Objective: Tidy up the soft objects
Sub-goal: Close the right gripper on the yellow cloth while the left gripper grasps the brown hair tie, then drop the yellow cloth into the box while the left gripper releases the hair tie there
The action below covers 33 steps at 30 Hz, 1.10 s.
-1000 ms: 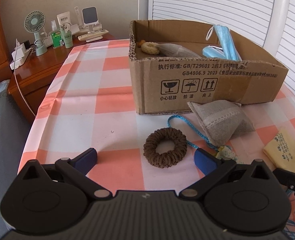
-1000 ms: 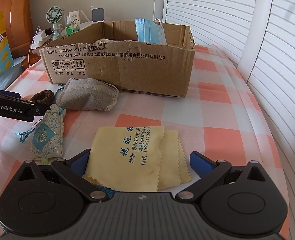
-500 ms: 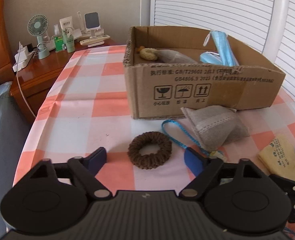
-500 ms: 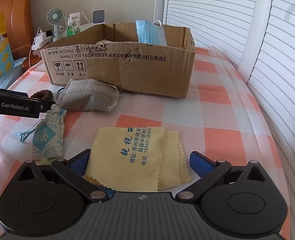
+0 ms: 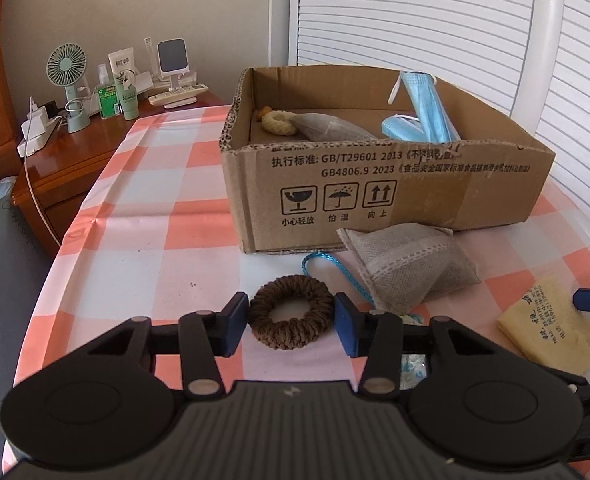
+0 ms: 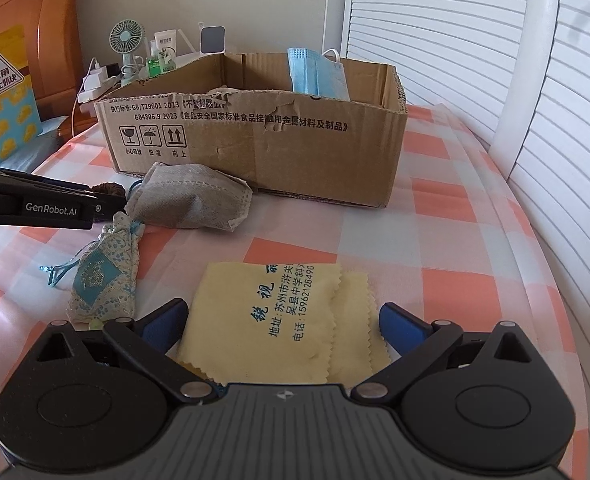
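The left gripper (image 5: 291, 322) pinches the brown hair tie (image 5: 290, 323) across its ring (light, squashy, likely springy); the right gripper (image 6: 281, 322) gapes over the yellow cloth (image 6: 279, 320).

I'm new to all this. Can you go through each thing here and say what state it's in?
Left gripper: closing around scrunchie, touching both sides.
Scrunchie: flat on table.
Right gripper: open, over cloth.
Cloth: flat, folded.
Box: open, holding masks.
Grey pouch: lying against box.
Patterned sachet: lying on table.
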Motion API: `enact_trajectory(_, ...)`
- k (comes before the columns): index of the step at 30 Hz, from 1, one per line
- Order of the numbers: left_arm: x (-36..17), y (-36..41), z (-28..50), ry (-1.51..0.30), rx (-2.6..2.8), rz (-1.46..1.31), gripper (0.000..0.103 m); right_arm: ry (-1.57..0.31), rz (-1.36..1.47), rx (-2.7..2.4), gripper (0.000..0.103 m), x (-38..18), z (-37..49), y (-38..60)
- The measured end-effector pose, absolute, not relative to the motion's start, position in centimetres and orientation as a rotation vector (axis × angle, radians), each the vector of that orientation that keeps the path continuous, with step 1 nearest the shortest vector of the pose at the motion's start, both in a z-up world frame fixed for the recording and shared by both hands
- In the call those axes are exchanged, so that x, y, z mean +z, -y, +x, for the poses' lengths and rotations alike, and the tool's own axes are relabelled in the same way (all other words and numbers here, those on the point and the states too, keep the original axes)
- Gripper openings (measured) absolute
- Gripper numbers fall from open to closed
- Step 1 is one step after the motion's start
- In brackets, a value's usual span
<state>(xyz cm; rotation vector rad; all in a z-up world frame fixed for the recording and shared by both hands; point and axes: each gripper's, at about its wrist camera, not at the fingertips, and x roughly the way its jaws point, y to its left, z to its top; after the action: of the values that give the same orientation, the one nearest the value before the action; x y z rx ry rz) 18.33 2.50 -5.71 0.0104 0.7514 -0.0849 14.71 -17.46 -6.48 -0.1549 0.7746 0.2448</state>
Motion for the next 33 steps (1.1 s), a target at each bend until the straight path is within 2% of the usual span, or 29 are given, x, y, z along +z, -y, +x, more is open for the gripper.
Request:
enact_trajectory(9,-5.7,-2.5,18.3,-0.748,-0.090,0.017,0.045,-0.746,-0.137,0.245,0.064,-5.8,14.8,17.7)
enact_trajectory(11,-5.7,-2.5,18.3,-0.746,-0.094,0.017,0.044,-0.743,-0.133,0.233,0.049,-5.7,14.8,17.8)
enact_trajectory(13,-5.7,-2.5,18.2,-0.744,-0.101,0.021,0.042,-0.743,-0.128,0.224,0.043,-5.7,14.9,18.1)
enact_trajectory(14,-5.7,-2.6,18.1,-0.743,-0.103,0.022,0.042,-0.742,-0.125,0.221,0.036,-5.7,14.9,18.2)
enact_trajectory(17,-5.6,-2.6,18.0,-0.743,-0.113,0.026,0.039,-0.745,-0.109,0.223,0.027,-5.6,14.8,18.5)
enact_trajectory(33,-3.2,-3.5,16.5,-0.745,-0.225,0.078,0.035,-0.709,-0.204,0.252,0.025,-3.5,13.1,18.2)
